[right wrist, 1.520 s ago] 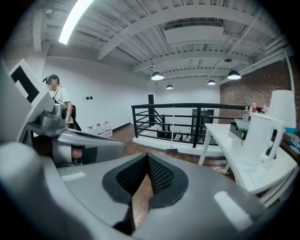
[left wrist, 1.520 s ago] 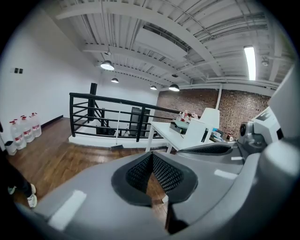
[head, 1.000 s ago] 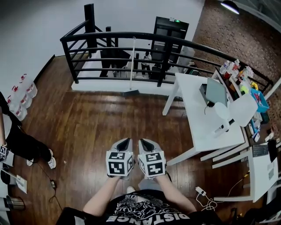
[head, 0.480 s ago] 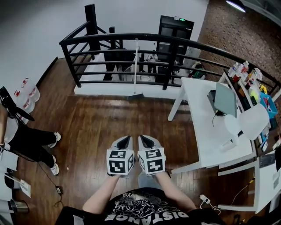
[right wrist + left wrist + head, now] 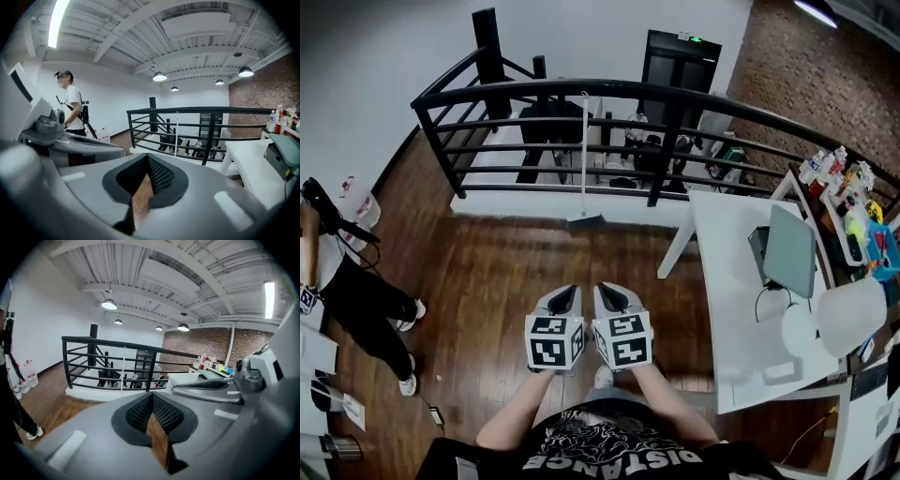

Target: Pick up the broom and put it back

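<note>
The broom [image 5: 584, 159] stands upright against the black railing [image 5: 581, 92], a thin pale handle with its head [image 5: 584, 221] on the wooden floor by the white ledge. It also shows far ahead as a thin handle [image 5: 123, 371] in the left gripper view and as the same handle [image 5: 176, 133] in the right gripper view. My left gripper [image 5: 565, 298] and right gripper [image 5: 612, 296] are held side by side at waist height, well short of the broom. Both are shut with nothing between the jaws, left [image 5: 152, 397] and right [image 5: 147, 157].
A white table [image 5: 741, 309] with a laptop [image 5: 789, 251] stands to the right. Bottles [image 5: 848, 187] crowd the far right. A person in black trousers [image 5: 356, 300] stands at the left. A stairwell opens behind the railing. Wooden floor lies between me and the broom.
The railing and the broom have come nearer and the table has slid down the right side as I walked forward. Both grippers stay shut side by side.
</note>
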The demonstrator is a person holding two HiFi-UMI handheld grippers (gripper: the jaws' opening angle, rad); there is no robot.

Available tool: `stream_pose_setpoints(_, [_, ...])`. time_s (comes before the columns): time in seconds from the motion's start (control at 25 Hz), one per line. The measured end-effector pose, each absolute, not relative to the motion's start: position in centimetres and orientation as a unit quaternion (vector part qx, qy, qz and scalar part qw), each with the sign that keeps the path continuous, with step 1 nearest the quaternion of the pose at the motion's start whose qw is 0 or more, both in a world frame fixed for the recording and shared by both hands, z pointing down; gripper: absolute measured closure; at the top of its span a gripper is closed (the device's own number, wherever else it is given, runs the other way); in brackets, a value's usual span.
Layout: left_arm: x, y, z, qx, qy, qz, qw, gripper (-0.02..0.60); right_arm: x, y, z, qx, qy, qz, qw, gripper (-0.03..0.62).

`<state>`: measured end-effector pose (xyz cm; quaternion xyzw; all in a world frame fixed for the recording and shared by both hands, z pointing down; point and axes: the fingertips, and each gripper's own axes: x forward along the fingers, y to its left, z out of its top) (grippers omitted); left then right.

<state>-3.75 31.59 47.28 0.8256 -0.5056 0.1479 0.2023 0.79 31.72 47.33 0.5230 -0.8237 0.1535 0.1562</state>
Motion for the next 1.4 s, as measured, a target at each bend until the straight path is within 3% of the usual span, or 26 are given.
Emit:
stream_pose_setpoints(0.56, [1.8,19.1,47.5,0.822,-0.51,0.168,0.191,0.575,6.9,19.1,47.5,0.526,-0.824,0.162,0.137,0.594])
stream_pose_setpoints(1.4, [-0.7,-1.8,49.0,0.831,-0.491,0.155,0.211,0.575,4.5,-1.4,48.7,0.546,-0.809,0.16,0.148,0.594])
